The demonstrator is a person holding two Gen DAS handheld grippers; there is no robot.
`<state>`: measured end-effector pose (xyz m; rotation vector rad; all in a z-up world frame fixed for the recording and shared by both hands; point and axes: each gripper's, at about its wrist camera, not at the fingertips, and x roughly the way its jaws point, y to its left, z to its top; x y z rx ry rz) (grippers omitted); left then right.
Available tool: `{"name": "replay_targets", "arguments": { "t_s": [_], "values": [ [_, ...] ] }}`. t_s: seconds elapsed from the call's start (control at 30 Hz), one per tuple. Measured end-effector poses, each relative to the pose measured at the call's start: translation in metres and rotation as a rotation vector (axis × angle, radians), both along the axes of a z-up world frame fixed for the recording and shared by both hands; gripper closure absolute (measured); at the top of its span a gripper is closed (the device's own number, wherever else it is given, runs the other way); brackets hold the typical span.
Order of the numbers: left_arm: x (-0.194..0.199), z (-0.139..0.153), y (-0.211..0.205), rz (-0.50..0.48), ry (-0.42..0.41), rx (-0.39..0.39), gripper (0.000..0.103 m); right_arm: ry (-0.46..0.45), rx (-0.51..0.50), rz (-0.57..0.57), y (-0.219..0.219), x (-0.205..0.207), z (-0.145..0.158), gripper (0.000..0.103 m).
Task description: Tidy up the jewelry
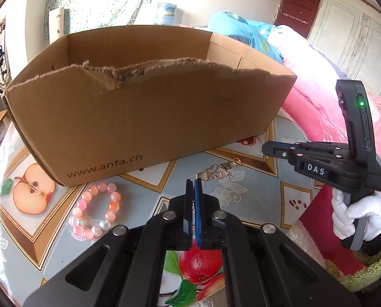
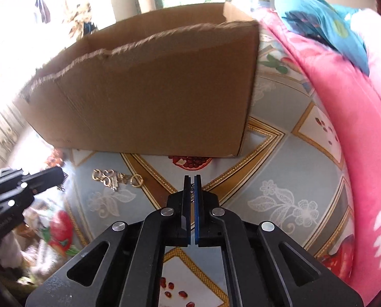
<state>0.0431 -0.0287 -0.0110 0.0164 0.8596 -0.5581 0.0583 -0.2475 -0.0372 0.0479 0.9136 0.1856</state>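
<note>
A torn-topped cardboard box [image 1: 139,117] [image 2: 152,102] stands on a fruit-patterned tablecloth [image 1: 241,204]. A pink bead bracelet [image 1: 94,211] lies before it on the left. Gold ornaments [image 1: 216,172] [image 2: 108,177] and a gold ring [image 1: 236,161] [image 2: 136,180] lie before its middle. My left gripper [image 1: 193,181] [image 2: 63,176] is shut just short of the ornaments, and a thin chain-like bit dangles under its tips. My right gripper [image 2: 192,177] [image 1: 264,149] is shut near the box's right corner, with a small dark chain-like bit between its pads.
A pink quilt [image 2: 344,128] and a teal cloth [image 2: 318,20] rise along the table's right side. A white-gloved hand [image 1: 357,215] holds the right gripper's handle. Curtains and a window lie behind the box.
</note>
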Motion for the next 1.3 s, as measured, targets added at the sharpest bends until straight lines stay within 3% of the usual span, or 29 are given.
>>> {"name": "replay_targets", "arguments": {
  "t_s": [0.27, 0.47, 0.57, 0.7, 0.87, 1.07, 1.3],
  "values": [
    [-0.015, 0.029, 0.005, -0.012, -0.076, -0.046, 0.102, -0.098, 0.106, -0.015, -0.016, -0.023, 0.044, 0.103],
    [-0.021, 0.082, 0.014, -0.044, -0.204, -0.13, 0.102, -0.228, 0.153, 0.053, -0.01, -0.032, 0.093, 0.103],
    [-0.013, 0.11, 0.018, -0.055, -0.27, -0.163, 0.102, -0.279, 0.189, 0.111, -0.011, -0.024, 0.119, 0.103],
    [0.011, 0.135, 0.02, -0.05, -0.301, -0.162, 0.102, -0.258, 0.259, 0.201, -0.004, 0.008, 0.138, 0.103],
    [0.065, 0.135, 0.019, -0.02, -0.192, -0.087, 0.102, -0.09, 0.317, 0.263, 0.009, 0.068, 0.127, 0.103],
    [0.127, 0.086, 0.021, 0.017, 0.039, 0.038, 0.102, 0.136, 0.349, 0.264, 0.021, 0.125, 0.088, 0.103],
    [0.15, 0.056, 0.018, 0.011, 0.124, 0.172, 0.101, 0.261, 0.275, 0.275, 0.043, 0.154, 0.068, 0.097]
  ]
}}
